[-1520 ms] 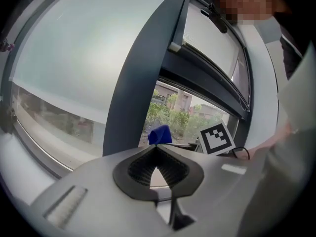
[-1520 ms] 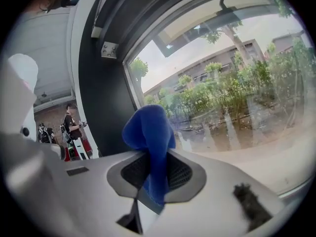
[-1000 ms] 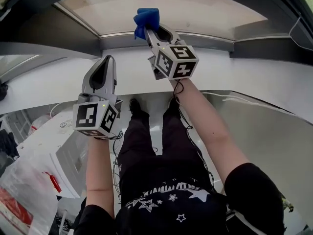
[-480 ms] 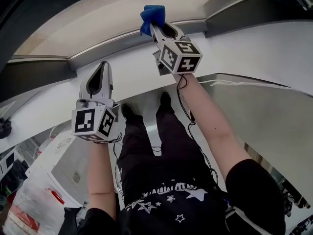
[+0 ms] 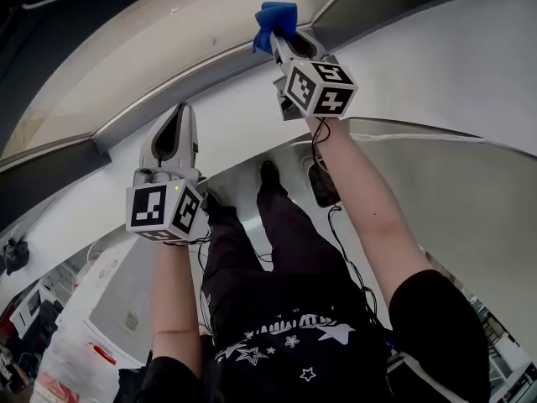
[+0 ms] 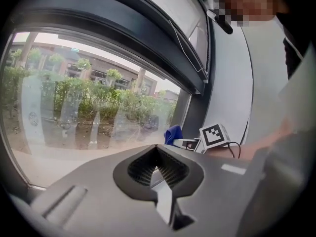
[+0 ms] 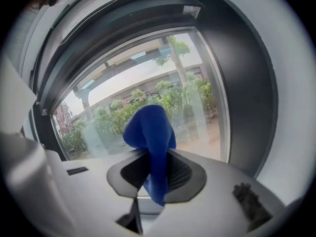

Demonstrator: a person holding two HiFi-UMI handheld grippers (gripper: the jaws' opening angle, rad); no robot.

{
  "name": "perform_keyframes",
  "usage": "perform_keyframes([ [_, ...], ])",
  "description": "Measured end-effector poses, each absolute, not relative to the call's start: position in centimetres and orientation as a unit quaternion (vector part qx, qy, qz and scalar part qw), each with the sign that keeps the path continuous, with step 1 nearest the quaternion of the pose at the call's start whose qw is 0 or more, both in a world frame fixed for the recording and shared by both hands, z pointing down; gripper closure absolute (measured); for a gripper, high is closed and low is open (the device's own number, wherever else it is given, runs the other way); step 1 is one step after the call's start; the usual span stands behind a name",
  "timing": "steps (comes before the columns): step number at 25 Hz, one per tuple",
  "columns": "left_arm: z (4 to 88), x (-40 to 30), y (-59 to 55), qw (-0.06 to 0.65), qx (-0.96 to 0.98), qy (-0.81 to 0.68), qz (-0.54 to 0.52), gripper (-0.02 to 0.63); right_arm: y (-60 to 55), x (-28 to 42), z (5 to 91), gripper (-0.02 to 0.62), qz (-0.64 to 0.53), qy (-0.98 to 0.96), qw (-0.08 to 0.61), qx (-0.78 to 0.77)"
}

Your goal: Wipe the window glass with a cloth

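A blue cloth [image 5: 274,22] is pinched in my right gripper [image 5: 279,40], which is raised at the lower right corner of the window glass [image 5: 159,57]. In the right gripper view the cloth [image 7: 151,143] bunches up between the jaws in front of the glass [image 7: 148,107], with a tail hanging below. Whether it touches the pane is unclear. My left gripper [image 5: 179,112] is shut with nothing in it, lower and to the left, just under the window's dark frame. From the left gripper view I see the glass [image 6: 74,112] ahead, the cloth [image 6: 173,134] and the right gripper's marker cube [image 6: 216,135].
A dark window frame [image 5: 394,2] borders the glass, with a white wall [image 5: 453,82] below and to the right. Outside are hedges and buildings [image 6: 98,102]. White furniture [image 5: 109,292] stands at lower left by the person's legs [image 5: 277,250].
The head view has swung so the window now runs diagonally. My right gripper with the cloth has shifted slightly right along the window's lower edge. The left gripper stays shut.
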State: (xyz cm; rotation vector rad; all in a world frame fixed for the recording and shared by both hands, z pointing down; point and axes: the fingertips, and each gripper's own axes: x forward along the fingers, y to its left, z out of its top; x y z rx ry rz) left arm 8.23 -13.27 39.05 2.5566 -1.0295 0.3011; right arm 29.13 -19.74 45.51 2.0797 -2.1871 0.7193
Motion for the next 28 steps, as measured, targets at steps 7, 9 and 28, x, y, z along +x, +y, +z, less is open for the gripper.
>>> perform_keyframes([
  [7, 40.6, 12.8, -13.2, 0.185, 0.914, -0.342, 0.12, 0.598, -18.6, 34.8, 46.4, 0.52, 0.237, -0.678, 0.015, 0.695],
  [9, 40.7, 14.0, -13.3, 0.187, 0.915, -0.338, 0.119, 0.598, -18.4, 35.9, 46.5, 0.52, 0.236, -0.676, 0.016, 0.698],
  [28, 41.7, 3.2, -12.5, 0.204, 0.886, -0.403, 0.106, 0.598, -18.8, 24.6, 46.6, 0.52, 0.23, -0.725, 0.065, 0.645],
])
